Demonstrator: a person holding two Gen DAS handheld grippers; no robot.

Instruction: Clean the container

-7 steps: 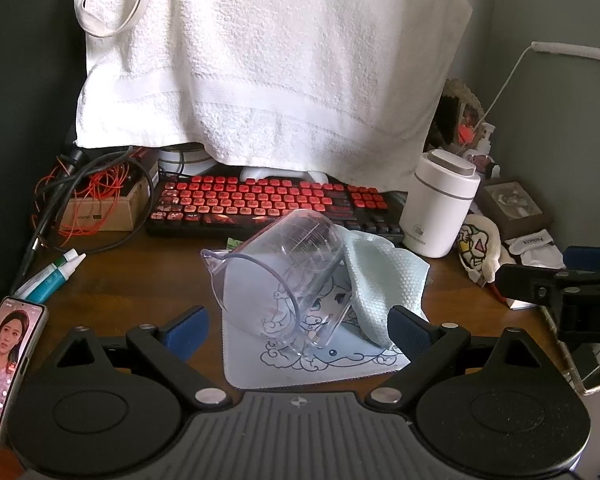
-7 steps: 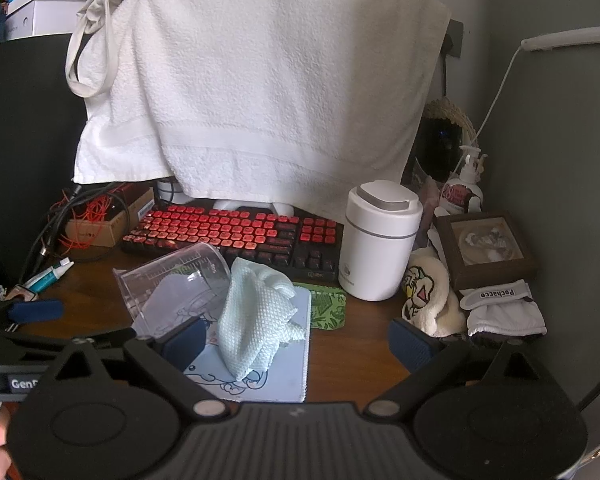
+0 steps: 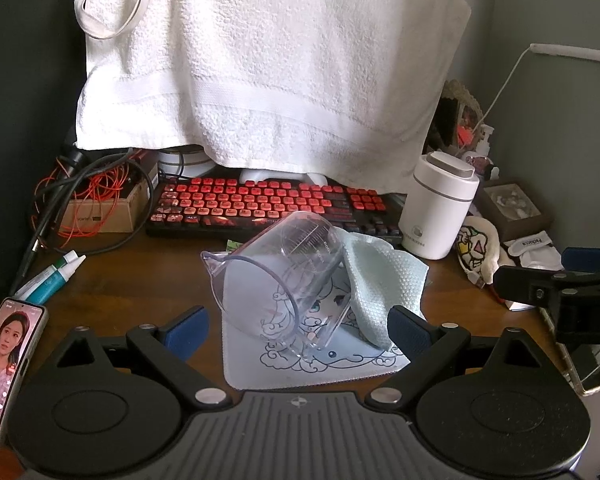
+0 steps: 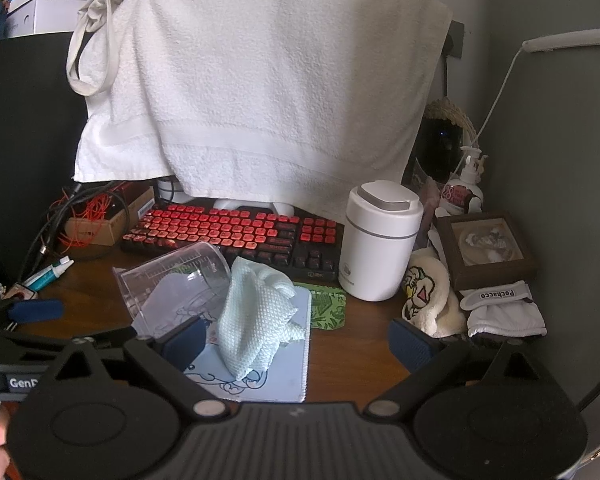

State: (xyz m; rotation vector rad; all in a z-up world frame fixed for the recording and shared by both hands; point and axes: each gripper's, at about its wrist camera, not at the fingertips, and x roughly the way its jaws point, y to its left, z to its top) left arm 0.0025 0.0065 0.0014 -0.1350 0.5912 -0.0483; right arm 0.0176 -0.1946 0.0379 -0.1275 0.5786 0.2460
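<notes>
Left gripper (image 3: 298, 330): jaws spread wide, holding nothing, low over the near desk edge, pointing far. Right gripper (image 4: 296, 336): same, spread and empty, level. One clear measuring cup (image 3: 278, 280) lies tipped on its side between the left fingers, on one printed mat (image 3: 320, 368). One pale cloth (image 3: 380, 280) touches its right side. Farther: one red keyboard (image 3: 260, 204), one white canister (image 3: 440, 208), one white towel (image 3: 268, 64).

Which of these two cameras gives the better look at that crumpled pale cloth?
The right wrist view. There the cloth stands in the open on the mat, its full heap unobstructed beside the tipped clear cup. In the left wrist view the cup covers part of it and a gripper finger overlaps its lower corner.
</notes>
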